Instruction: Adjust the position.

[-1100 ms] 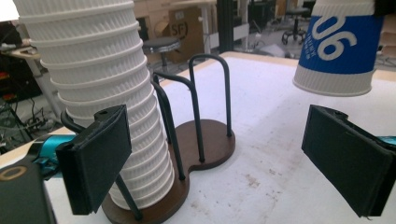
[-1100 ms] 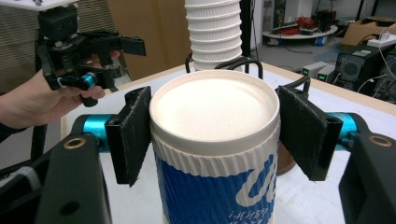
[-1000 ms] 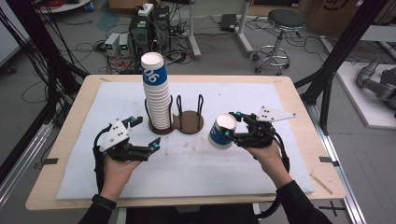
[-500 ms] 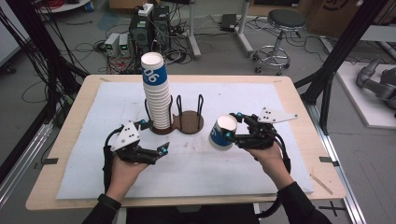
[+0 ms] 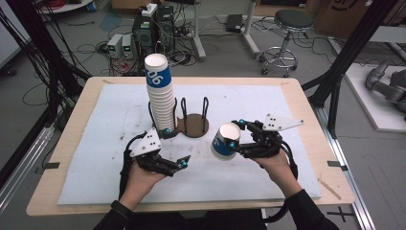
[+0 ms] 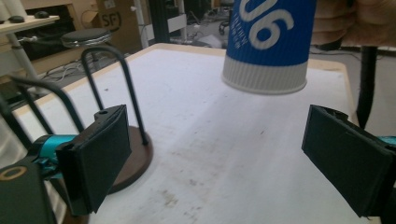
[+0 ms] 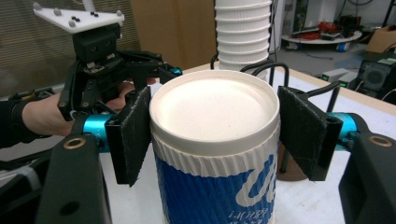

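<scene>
A blue-and-white paper cup (image 5: 224, 142) (image 7: 215, 140) is tilted above the mat, its open mouth up, with my right gripper (image 5: 233, 135) (image 7: 217, 126) shut on its ribbed wall just under the rim. My left gripper (image 5: 175, 147) (image 6: 219, 154) stands open and holds nothing, low over the mat to the left of the cup. From the left gripper view the cup's bottom (image 6: 266, 42) hangs ahead and above the two pads. A tall stack of cups (image 5: 160, 96) (image 7: 243, 32) stands in a black wire holder on a brown round base (image 5: 194, 125) (image 6: 135, 158).
A white mat (image 5: 287, 105) covers most of the wooden table (image 5: 306, 96). The holder's upright wire loops (image 5: 205, 108) (image 6: 109, 60) rise just beyond my left gripper. Black frame posts, cables and a stool (image 5: 292, 21) stand past the table.
My left gripper has moved right and slightly nearer the front edge, closing on the held cup. The right gripper and the cup have kept still.
</scene>
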### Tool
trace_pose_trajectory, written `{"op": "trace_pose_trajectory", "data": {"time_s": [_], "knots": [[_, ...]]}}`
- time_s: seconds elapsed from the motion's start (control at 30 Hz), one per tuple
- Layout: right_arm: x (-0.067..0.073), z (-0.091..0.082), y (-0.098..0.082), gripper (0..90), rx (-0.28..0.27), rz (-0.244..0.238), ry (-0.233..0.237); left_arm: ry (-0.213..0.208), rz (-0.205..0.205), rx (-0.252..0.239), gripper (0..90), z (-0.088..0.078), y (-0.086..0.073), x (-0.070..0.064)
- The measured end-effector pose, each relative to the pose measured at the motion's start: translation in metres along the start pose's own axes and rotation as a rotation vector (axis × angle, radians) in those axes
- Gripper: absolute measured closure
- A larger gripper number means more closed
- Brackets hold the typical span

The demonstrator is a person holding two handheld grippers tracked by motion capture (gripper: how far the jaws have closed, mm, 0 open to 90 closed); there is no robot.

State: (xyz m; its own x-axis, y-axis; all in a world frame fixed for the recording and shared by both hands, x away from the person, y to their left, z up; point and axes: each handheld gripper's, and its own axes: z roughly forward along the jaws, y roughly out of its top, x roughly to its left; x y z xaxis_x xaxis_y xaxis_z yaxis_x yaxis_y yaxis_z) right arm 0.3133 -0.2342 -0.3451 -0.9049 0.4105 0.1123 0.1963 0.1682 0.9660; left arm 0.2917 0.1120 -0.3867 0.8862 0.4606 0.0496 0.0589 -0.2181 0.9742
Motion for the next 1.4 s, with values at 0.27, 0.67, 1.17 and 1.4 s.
{"op": "trace_pose_trajectory", "data": {"time_s": [0.27, 0.67, 1.17, 1.4], "knots": [[0.005, 0.006, 0.0, 30.5, 0.009, -0.014, 0.044, -0.105, -0.015, 0.023, 8.2, 0.021, -0.001, -0.01], [0.019, 0.023, -0.004, 30.4, 0.066, -0.023, 0.155, -0.22, -0.022, 0.041, 8.2, 0.044, -0.004, -0.023], [0.027, 0.031, -0.006, 30.5, 0.073, -0.016, 0.21, -0.278, -0.024, 0.055, 12.9, 0.061, -0.008, -0.028], [0.026, 0.03, -0.006, 30.5, 0.074, -0.018, 0.201, -0.287, -0.017, 0.064, 17.6, 0.062, -0.009, -0.027]]}}
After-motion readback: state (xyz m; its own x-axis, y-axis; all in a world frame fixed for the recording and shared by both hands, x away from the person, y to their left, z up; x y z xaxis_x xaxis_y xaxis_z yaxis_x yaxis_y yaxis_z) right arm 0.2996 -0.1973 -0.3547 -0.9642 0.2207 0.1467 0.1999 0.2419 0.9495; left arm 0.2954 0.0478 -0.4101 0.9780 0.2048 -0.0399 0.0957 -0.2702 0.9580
